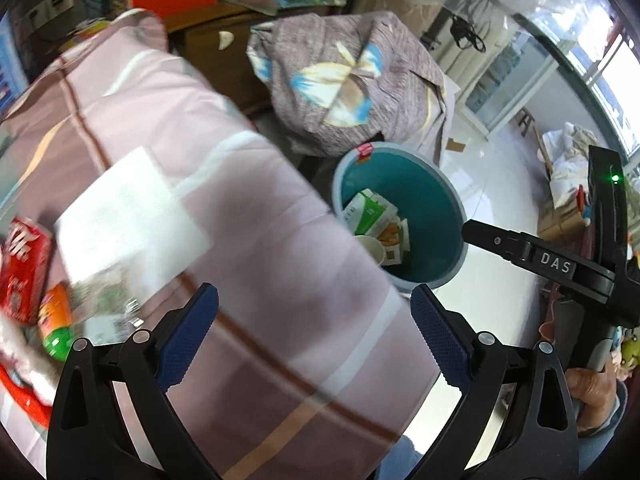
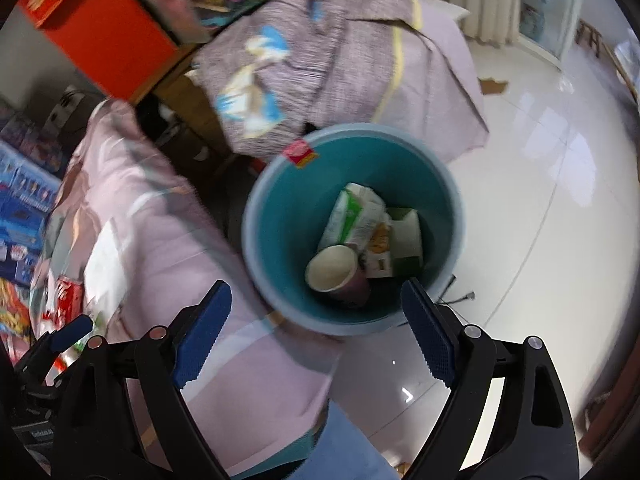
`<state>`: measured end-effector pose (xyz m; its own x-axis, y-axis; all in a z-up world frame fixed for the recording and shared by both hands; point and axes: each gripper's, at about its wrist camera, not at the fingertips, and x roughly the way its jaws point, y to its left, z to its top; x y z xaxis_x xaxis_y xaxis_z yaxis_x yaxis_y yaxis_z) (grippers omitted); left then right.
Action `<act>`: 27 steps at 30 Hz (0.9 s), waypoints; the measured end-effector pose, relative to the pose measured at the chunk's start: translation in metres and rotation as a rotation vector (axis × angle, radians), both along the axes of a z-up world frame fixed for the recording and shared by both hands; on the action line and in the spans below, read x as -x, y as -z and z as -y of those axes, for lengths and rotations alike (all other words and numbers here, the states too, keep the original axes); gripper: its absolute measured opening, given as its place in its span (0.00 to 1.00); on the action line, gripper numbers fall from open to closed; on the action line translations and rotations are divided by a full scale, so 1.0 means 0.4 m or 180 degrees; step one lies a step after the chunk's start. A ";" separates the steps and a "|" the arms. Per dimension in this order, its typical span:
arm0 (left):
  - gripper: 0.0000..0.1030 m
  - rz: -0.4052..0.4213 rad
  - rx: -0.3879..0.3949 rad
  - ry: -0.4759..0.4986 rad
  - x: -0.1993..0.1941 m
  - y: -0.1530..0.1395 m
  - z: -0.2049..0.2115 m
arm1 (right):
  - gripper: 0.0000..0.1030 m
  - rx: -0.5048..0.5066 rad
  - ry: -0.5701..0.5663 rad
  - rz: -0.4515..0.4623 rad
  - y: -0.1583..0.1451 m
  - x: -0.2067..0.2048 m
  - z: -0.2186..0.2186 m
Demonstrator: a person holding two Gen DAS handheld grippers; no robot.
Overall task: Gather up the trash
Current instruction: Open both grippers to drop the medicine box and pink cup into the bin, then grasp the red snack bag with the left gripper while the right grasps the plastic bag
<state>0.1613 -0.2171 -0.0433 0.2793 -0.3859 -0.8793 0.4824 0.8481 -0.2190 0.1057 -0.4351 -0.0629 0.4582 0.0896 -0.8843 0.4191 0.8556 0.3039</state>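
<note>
A teal trash bucket (image 2: pixel 280 216) stands on the white floor beside a pink-covered table (image 1: pixel 248 240). It holds a paper cup (image 2: pixel 332 270) and crumpled green and white cartons (image 2: pixel 360 216). The bucket also shows in the left wrist view (image 1: pixel 436 216). My right gripper (image 2: pixel 316 328) is open and empty above the bucket's near rim. My left gripper (image 1: pixel 314 332) is open and empty over the table. A white paper sheet (image 1: pixel 128 216), a red can (image 1: pixel 22 268) and an orange and green bottle (image 1: pixel 56 320) lie on the table at the left.
A bundle in patterned grey cloth (image 1: pixel 348 80) stands behind the bucket. An orange box (image 2: pixel 108 36) and cluttered shelves are at the back left. Glossy white floor (image 2: pixel 540 200) spreads to the right. The right gripper's body (image 1: pixel 560 268) shows at the right of the left wrist view.
</note>
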 end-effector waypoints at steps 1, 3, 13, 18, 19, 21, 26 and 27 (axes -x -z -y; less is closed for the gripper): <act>0.94 0.0019 0.0005 -0.0042 0.004 -0.004 -0.024 | 0.80 0.0043 -0.0077 0.0047 -0.010 -0.004 -0.024; 0.94 0.0042 0.0011 -0.0116 0.009 -0.008 -0.066 | 0.80 0.0111 -0.0222 0.0103 -0.026 -0.014 -0.066; 0.94 0.0229 0.0032 -0.0851 0.026 -0.040 -0.374 | 0.80 0.0113 -0.0950 0.0089 -0.060 -0.100 -0.346; 0.94 0.0256 0.0111 -0.1346 0.020 -0.048 -0.549 | 0.80 0.0074 -0.1105 -0.0031 -0.054 -0.121 -0.442; 0.94 0.0256 0.0115 -0.1454 0.018 -0.044 -0.584 | 0.80 0.0071 -0.1134 -0.0056 -0.053 -0.126 -0.459; 0.94 0.0242 0.0099 -0.1641 0.016 -0.030 -0.645 | 0.80 0.0063 -0.1194 -0.0089 -0.054 -0.134 -0.495; 0.94 0.0086 0.0120 -0.1924 0.007 0.025 -0.747 | 0.80 0.0081 -0.1291 -0.0127 -0.058 -0.145 -0.562; 0.94 0.0044 0.0136 -0.1941 0.002 0.037 -0.756 | 0.80 0.0065 -0.1303 -0.0145 -0.059 -0.149 -0.577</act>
<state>0.1605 0.0854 -0.0583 0.4721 -0.1877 -0.8613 -0.0844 0.9630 -0.2561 0.1651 -0.2043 -0.0395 0.3487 0.2388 -0.9063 0.0554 0.9601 0.2742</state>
